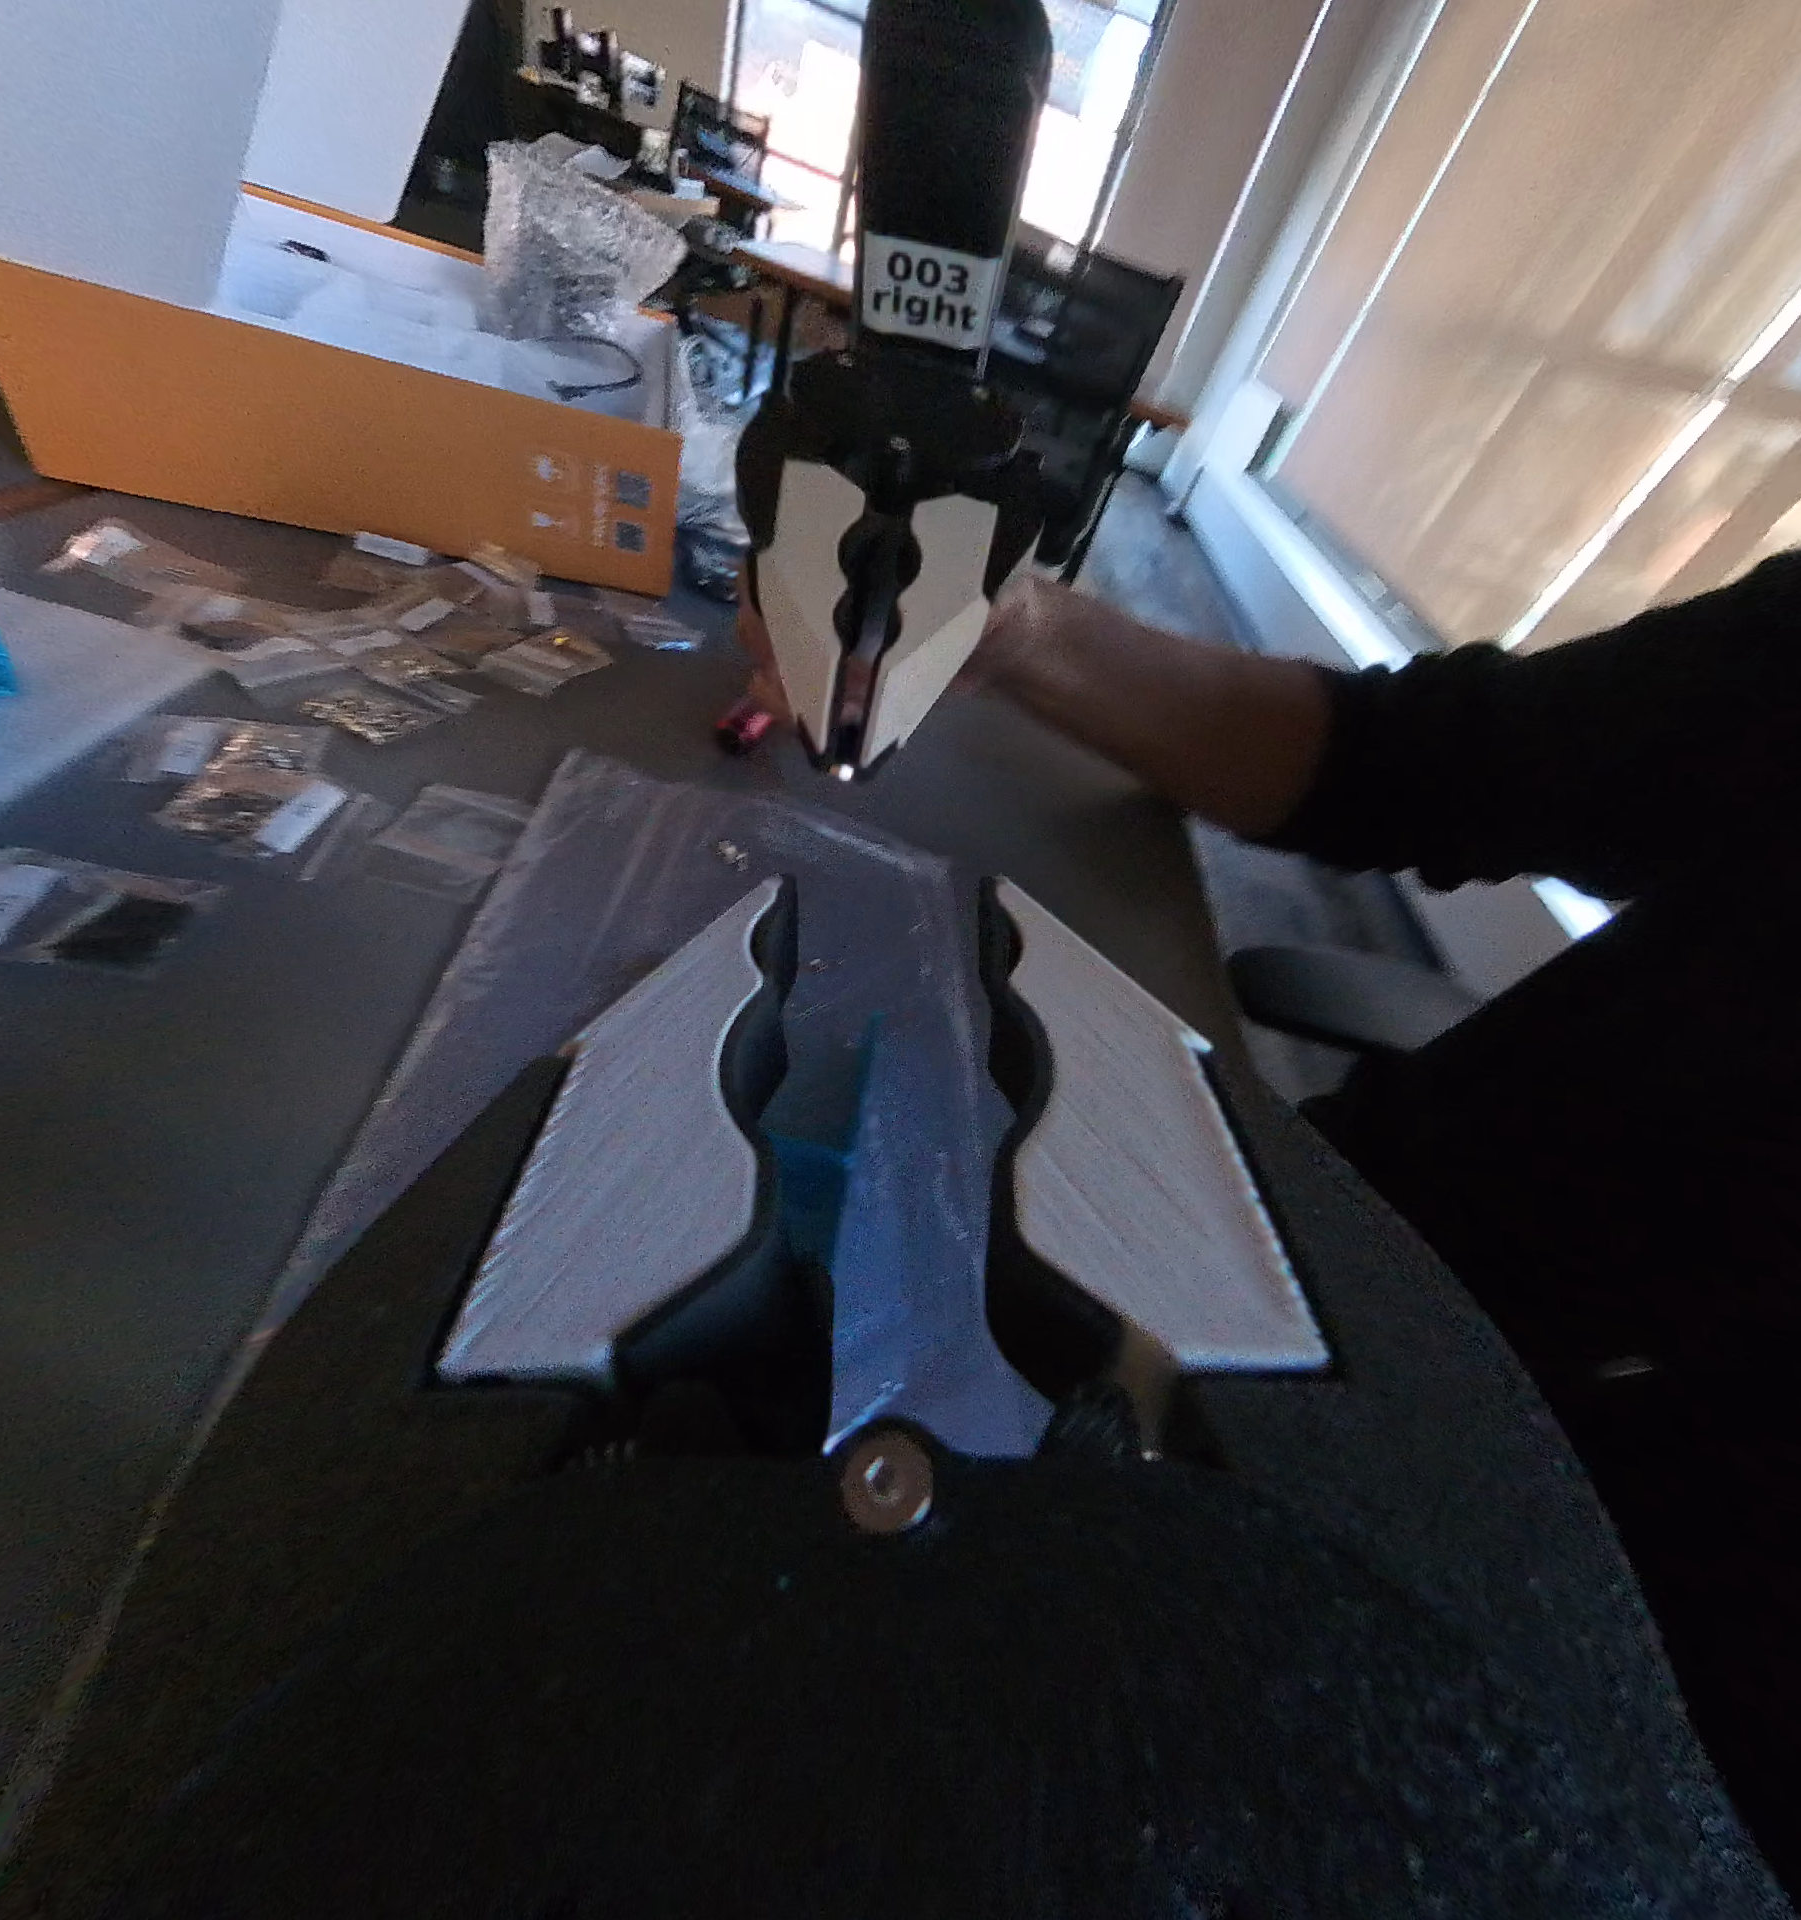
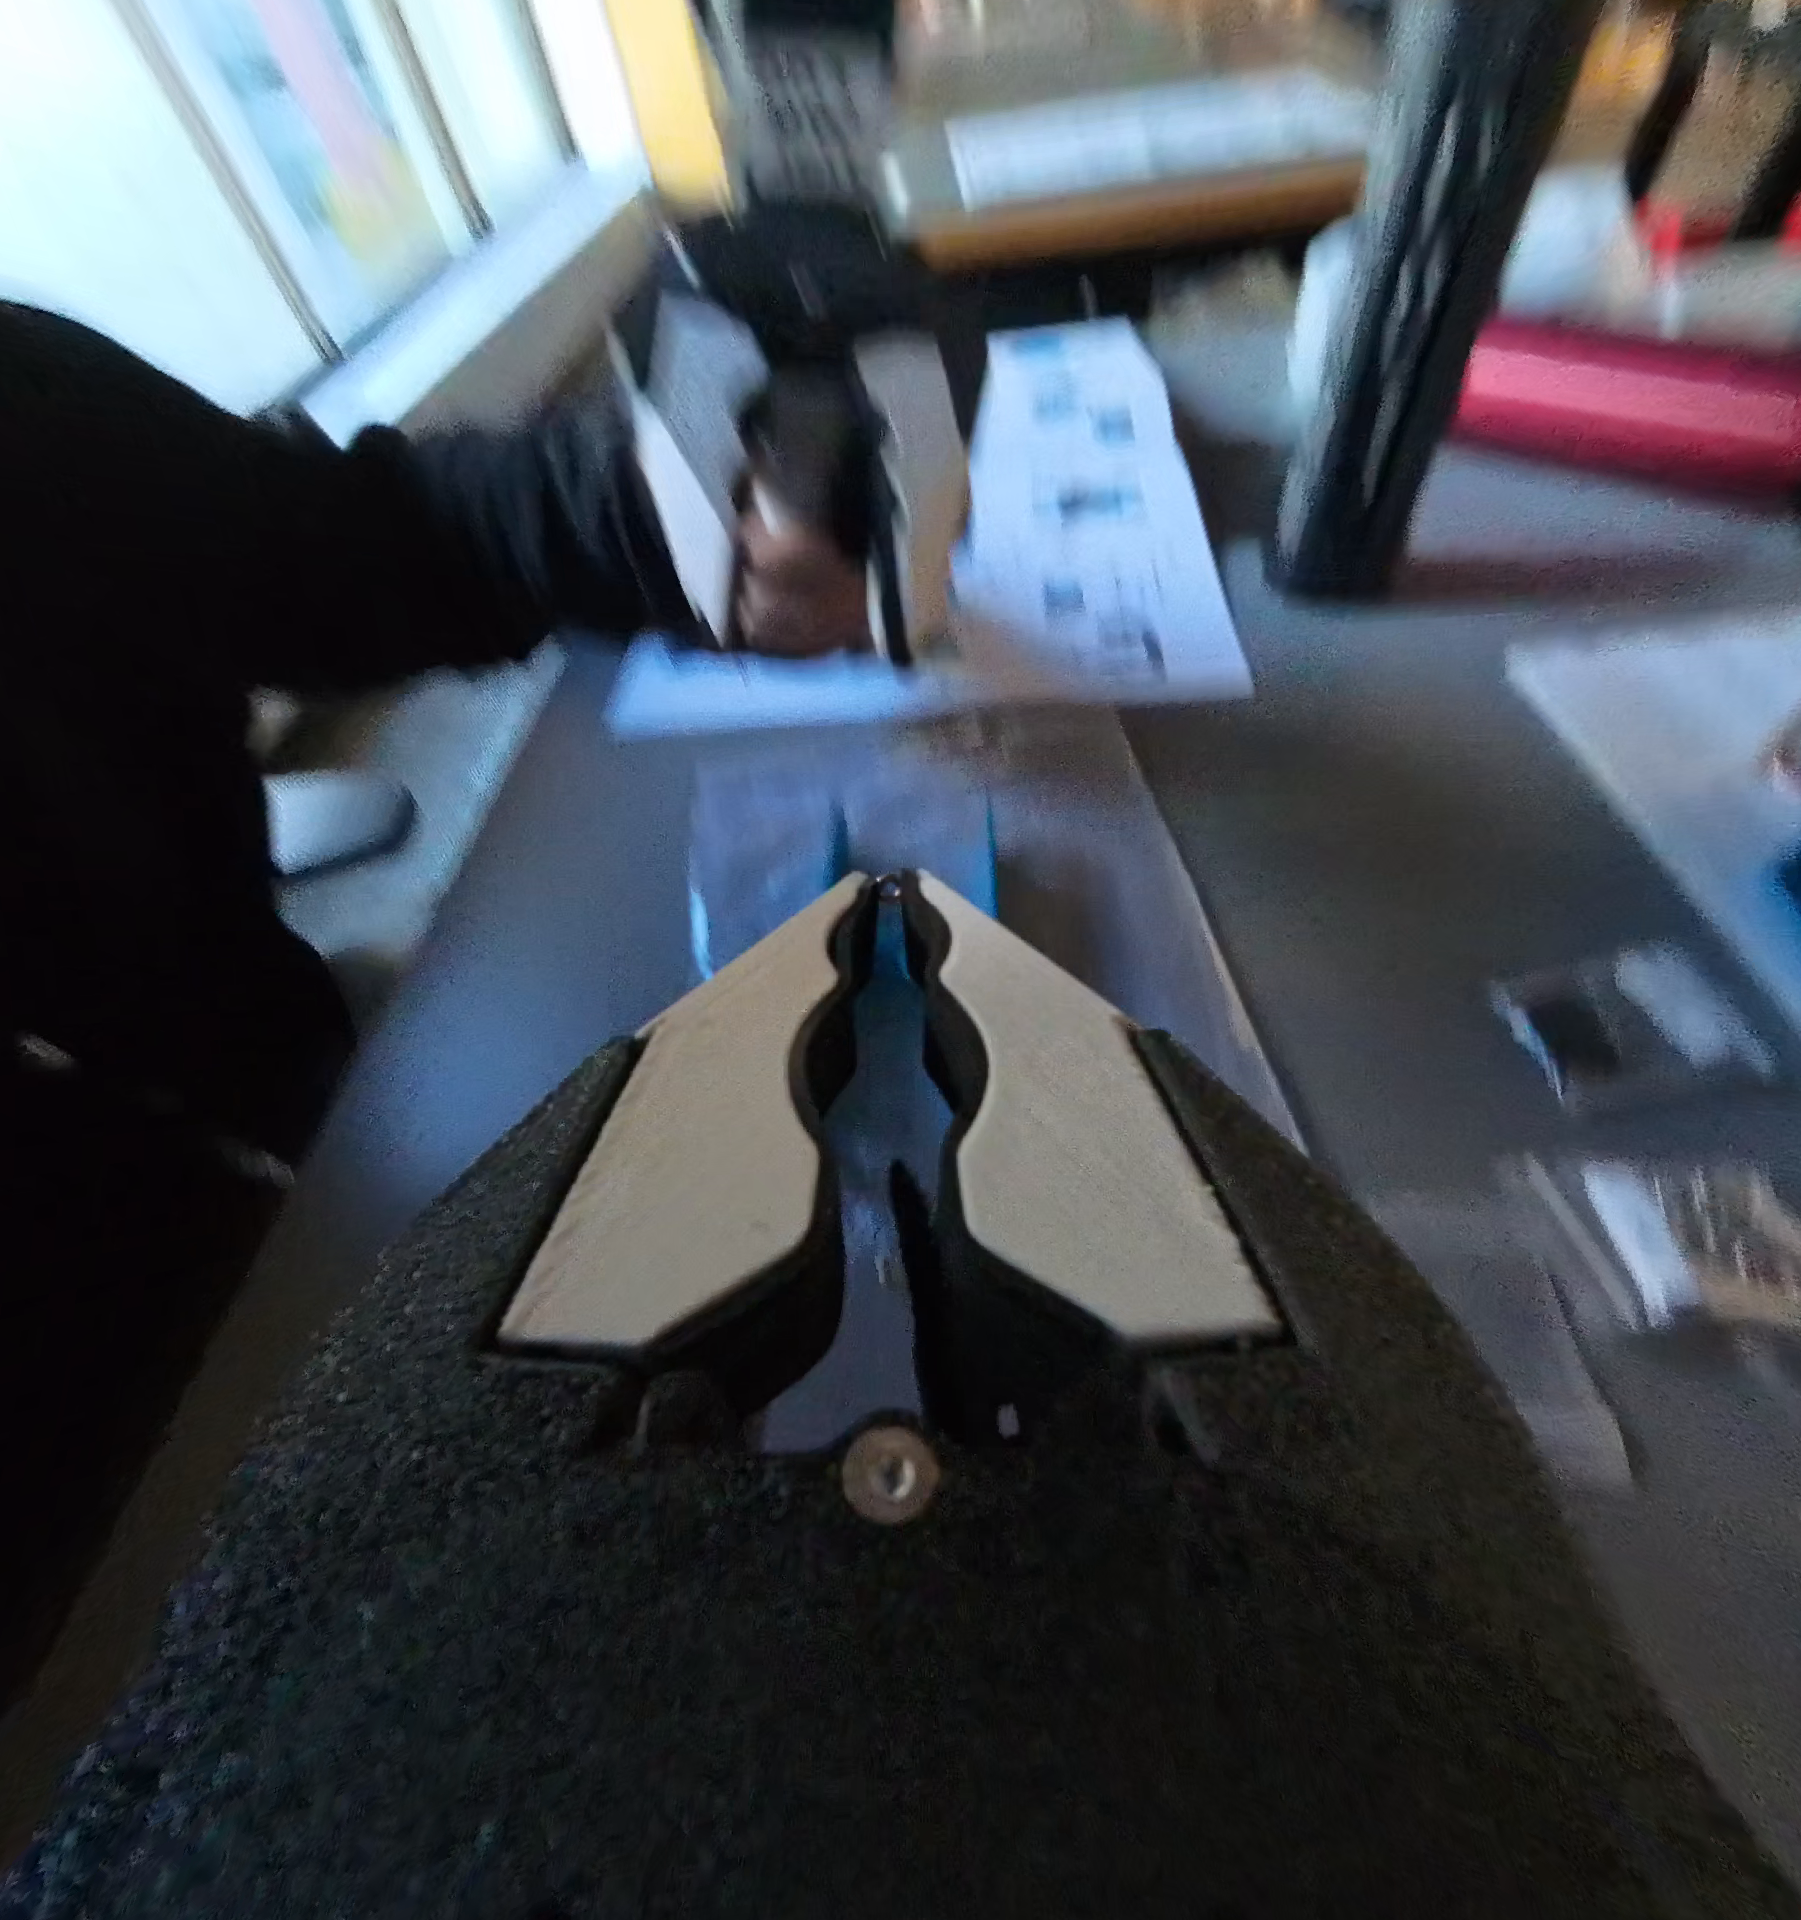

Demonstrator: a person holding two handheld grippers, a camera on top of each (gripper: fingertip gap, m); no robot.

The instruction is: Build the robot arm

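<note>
Two grippers face each other over a clear plastic bag [image 1: 667, 935] lying at frame centre on the dark surface [image 1: 148, 1143]: the right gripper [image 1: 846, 764] has its fingers pinched on a tiny metal part [image 2: 888, 885], likely a screw, held just above the bag's far end, while the left gripper [image 1: 885, 894] hovers spread and empty over the bag. Risk as I judge it: the part sits only at the very fingertips, so a slight slackening or jolt could drop it among the small packets [image 1: 252, 800] at left, and heavy blur in the right wrist view suggests fast motion.
</note>
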